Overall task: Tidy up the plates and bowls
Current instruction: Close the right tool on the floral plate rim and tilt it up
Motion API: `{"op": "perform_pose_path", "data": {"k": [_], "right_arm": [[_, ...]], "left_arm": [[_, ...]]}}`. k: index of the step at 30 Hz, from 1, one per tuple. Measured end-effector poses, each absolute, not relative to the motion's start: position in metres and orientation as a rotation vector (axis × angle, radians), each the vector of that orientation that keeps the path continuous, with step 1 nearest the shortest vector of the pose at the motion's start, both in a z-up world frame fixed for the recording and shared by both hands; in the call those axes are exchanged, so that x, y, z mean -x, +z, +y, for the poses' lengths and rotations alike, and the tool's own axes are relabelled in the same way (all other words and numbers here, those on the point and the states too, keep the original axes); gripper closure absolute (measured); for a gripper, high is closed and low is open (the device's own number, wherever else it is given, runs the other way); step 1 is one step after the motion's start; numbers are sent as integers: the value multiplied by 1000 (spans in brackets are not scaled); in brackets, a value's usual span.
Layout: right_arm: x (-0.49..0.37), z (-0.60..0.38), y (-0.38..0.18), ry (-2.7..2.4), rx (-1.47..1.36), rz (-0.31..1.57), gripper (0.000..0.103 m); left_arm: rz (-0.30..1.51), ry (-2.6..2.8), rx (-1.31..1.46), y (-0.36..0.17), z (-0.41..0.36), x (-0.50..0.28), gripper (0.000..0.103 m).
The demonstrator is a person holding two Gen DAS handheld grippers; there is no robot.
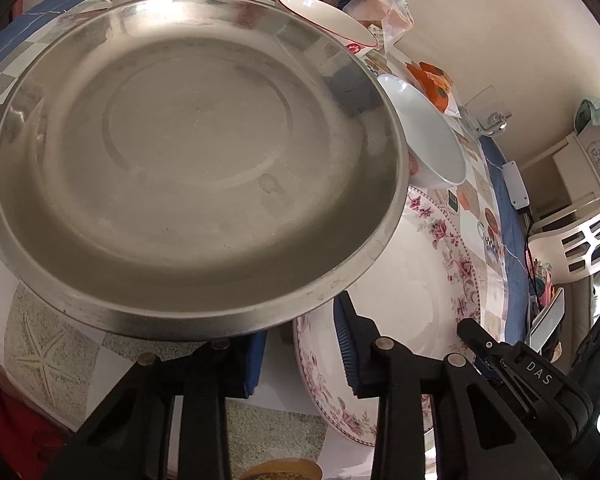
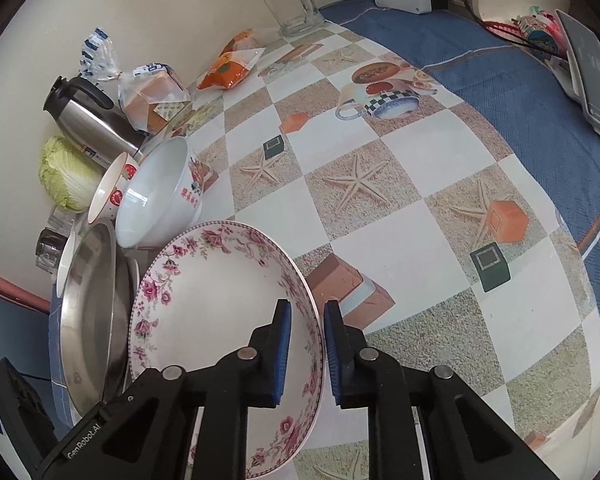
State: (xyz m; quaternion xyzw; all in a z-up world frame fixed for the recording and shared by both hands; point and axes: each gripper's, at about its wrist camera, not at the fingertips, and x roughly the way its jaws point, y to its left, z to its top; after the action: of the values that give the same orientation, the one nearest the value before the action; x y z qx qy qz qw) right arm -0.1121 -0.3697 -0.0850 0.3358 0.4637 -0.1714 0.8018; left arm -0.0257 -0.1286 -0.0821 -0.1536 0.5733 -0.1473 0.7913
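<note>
Left gripper (image 1: 304,344) pinching steel plate (image 1: 188,160) rim; right gripper (image 2: 306,348) pinching floral plate (image 2: 204,304) rim.

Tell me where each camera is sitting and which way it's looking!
Left wrist: rides the left gripper, looking down along its fingers at the steel plate whose rim it pinches; only its black jaws show.
Right wrist: rides the right gripper, looking down at the flowered plate clamped by the rim; only jaws show.
Shared: both plates, white bowl, checkered tablecloth.

Dull metal plate (image 1: 180,152) — glossy glazed floral plate (image 2: 204,300).
</note>
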Motion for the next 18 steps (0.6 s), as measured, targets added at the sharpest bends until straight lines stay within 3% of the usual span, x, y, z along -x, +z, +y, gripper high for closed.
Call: {"op": "perform_pose_path", "data": {"k": [4, 18], "right_arm": [[114, -373, -92, -381, -746, 1019, 85], [133, -386, -91, -450, -789, 1016, 85]], "left_arm": [[1252, -326, 338, -86, -131, 26, 89], [1290, -429, 302, -90, -150, 35, 90]]}}
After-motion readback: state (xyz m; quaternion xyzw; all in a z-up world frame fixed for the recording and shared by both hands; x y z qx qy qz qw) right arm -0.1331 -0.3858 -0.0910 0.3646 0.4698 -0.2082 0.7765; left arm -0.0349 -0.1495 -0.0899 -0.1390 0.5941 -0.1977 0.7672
